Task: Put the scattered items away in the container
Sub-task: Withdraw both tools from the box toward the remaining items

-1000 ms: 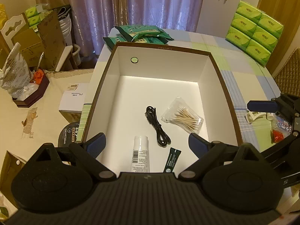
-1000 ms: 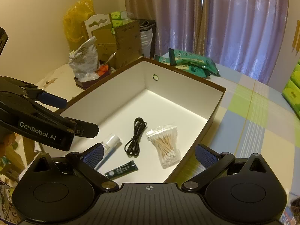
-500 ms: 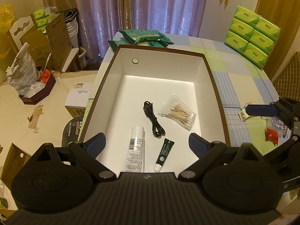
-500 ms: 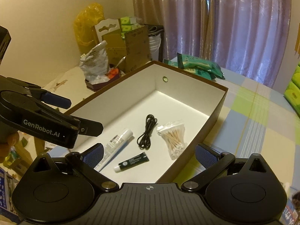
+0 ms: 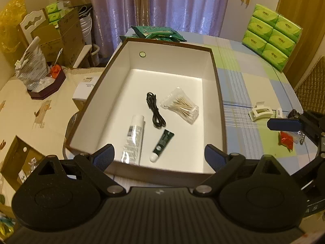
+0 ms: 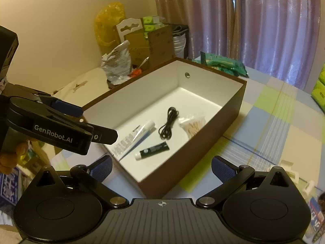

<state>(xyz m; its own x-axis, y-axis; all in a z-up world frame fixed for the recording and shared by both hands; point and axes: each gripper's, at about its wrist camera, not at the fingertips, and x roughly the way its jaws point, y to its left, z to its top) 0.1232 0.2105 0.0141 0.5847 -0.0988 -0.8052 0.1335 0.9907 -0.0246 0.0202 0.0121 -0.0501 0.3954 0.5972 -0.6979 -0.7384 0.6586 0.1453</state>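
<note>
A: What's in the box?
B: Left to right: a white tube, a coiled black cable at its 1 o'clock, a dark green tube, then a bag of cotton swabs at 2 o'clock.
A: And the tongs?
B: Left tongs released, empty, at the box's near wall. Right tongs also spread, empty. A white hair clip lies on the counter at 3 o'clock of the box

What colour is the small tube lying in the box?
Dark green with a white cap: the small tube, clearest in the left wrist view.
</note>
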